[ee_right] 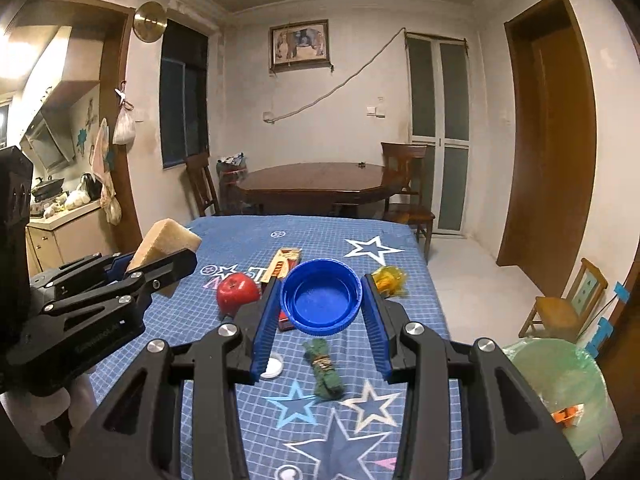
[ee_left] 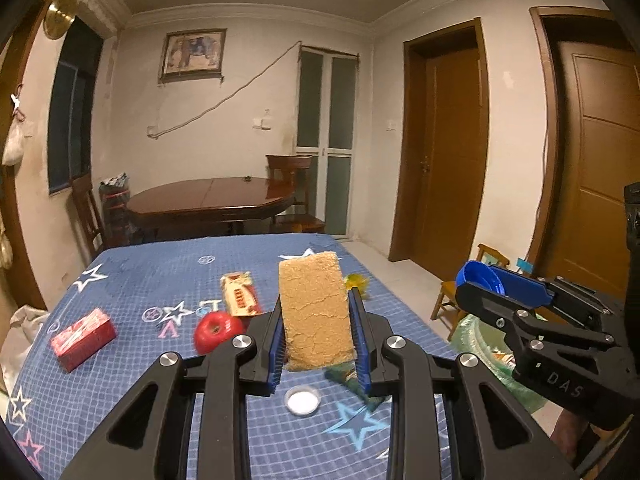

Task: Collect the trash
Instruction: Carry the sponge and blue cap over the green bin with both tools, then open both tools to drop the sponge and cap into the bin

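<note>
The left gripper [ee_left: 318, 336] is clamped on a tan sponge [ee_left: 314, 310], a rough, cracked slab held off the table [ee_left: 160, 264]. Its long axis runs up and away from the gripper, the far end tilted higher, with the blue pads pressing its two long sides. In the right wrist view the sponge [ee_right: 168, 242] juts up and to the right past the left gripper [ee_right: 160, 268].

The right gripper [ee_right: 322, 320] is clamped on a blue cap [ee_right: 320, 302], round with a ribbed rim, its open hollow facing up and toward the camera; it looks empty. In the left wrist view the cap [ee_left: 478, 280] is at the right, beyond the table's edge, in the right gripper [ee_left: 492, 284].

A bin [ee_right: 560, 384] lined with a pale green bag stands on the floor right of the table; an orange scrap [ee_right: 566, 414] lies inside it.

On the star-patterned blue cloth lie a red apple [ee_left: 216, 330], a red box [ee_left: 82, 338] at the left, a flat carton [ee_left: 240, 294] beyond the apple, a yellow wrapper [ee_right: 388, 278] at the far right, a green wrapper [ee_right: 326, 370] near the middle, and a small white lid [ee_left: 302, 399] just beside it.
</note>
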A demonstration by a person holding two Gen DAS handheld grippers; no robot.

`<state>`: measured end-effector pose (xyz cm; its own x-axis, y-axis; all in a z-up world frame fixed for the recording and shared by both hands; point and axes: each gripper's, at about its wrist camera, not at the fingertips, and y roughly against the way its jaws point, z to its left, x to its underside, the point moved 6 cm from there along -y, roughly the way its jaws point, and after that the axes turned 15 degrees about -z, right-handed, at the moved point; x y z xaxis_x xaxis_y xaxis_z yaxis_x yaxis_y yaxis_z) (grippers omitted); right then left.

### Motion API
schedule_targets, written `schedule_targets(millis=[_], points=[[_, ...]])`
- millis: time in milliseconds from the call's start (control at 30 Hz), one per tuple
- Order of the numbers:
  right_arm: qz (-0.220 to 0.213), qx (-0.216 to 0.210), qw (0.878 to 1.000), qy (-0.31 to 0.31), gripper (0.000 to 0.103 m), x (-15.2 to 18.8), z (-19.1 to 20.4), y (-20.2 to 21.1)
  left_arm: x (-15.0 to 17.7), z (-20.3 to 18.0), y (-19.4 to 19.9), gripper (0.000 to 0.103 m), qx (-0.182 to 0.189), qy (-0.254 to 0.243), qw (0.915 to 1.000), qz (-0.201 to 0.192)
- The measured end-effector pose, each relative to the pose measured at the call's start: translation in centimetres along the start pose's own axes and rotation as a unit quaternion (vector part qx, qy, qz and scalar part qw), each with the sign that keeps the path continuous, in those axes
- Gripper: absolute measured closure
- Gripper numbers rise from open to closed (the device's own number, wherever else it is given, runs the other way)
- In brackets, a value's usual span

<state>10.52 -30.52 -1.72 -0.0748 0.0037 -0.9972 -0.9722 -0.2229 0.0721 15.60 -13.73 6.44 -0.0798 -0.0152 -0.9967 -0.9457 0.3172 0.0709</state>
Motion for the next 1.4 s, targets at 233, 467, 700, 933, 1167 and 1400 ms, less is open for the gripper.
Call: schedule_targets(millis=[233,467,700,933,1167,1400], points=[[0.007,0.032,0.999,-0.004,0.065,-0.8,-3.9,0.7,-1.1,-4.2,-2.8,0.074,0.042,-0.001,0.9991,0.009],[0.018,0.077,0.997,-0.010,0.065,-1.1,-8.8,1.8,-0.6,-9.2,-6.2,0.074,0.094,-0.004,0.9952,0.028],[0.032,0.122,0.992,-0.016,0.065,-0.4,-13.8,3.2,0.3,-14.5,-9.2,0.074,0.144,-0.005,0.9886,0.044],[0.056,0.161,0.985,-0.025,0.065,1.0,-18.7,3.7,1.4,-20.0,-12.7,0.074,0.181,-0.014,0.9811,0.065],[0.103,0.186,0.976,-0.054,0.065,4.1,-24.0,3.9,4.5,-26.4,-16.8,0.074,0.226,-0.030,0.9666,0.117],[0.150,0.194,0.966,-0.086,0.065,8.0,-27.5,4.0,9.7,-31.5,-20.7,0.074,0.261,-0.045,0.9465,0.184]])
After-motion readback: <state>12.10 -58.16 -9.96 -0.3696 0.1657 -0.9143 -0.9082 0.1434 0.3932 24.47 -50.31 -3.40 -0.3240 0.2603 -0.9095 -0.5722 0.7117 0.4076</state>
